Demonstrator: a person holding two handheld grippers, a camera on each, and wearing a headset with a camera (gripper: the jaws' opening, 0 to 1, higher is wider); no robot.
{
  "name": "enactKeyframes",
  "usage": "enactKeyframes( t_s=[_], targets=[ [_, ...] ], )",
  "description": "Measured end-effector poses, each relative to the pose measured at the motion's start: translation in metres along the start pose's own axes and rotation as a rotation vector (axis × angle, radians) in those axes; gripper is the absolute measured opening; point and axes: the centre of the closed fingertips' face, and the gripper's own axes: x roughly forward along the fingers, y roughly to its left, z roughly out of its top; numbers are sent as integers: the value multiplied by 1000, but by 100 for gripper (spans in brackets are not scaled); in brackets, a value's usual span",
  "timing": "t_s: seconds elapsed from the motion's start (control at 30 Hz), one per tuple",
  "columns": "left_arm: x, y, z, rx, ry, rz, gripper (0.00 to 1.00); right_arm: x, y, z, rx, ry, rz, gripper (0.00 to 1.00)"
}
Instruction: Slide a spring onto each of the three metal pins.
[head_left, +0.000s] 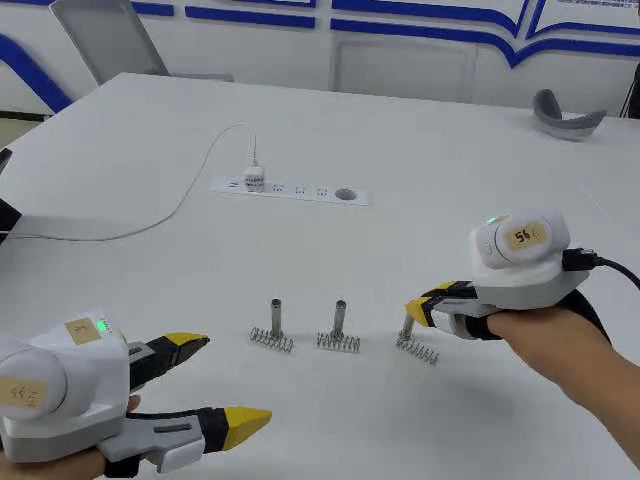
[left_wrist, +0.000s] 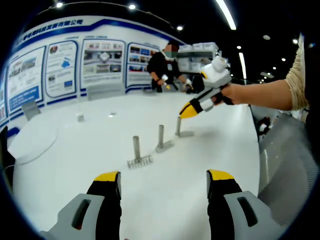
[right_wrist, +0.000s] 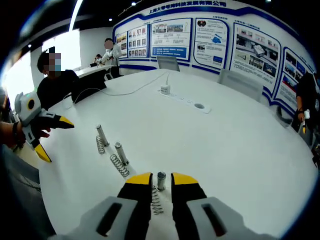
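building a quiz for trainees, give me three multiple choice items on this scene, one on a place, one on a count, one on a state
1. In the head view, which pin do the right tongs flank?
A the left pin
B the middle pin
C the right pin

2. How many springs lie on the table?
A one
B two
C three

3. The left tongs are:
A open
B shut on a spring
C shut on a pin

Answers:
1 C, that pin stands between the jaws in the right gripper view.
2 C, one spring lies at each pin's foot.
3 A, the jaws stand wide apart with nothing between them.
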Motion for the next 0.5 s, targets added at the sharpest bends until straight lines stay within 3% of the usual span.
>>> enactKeyframes(
  t_s=[0.33, 0.5],
  targets=[
    [0, -1, 3, 7, -1, 2, 71, -8, -14, -9, -34, -10, -3, 16],
    [-1, -1, 4, 7, -2, 6, 71, -8, -12, -20, -48, 2, 19, 17]
  ],
)
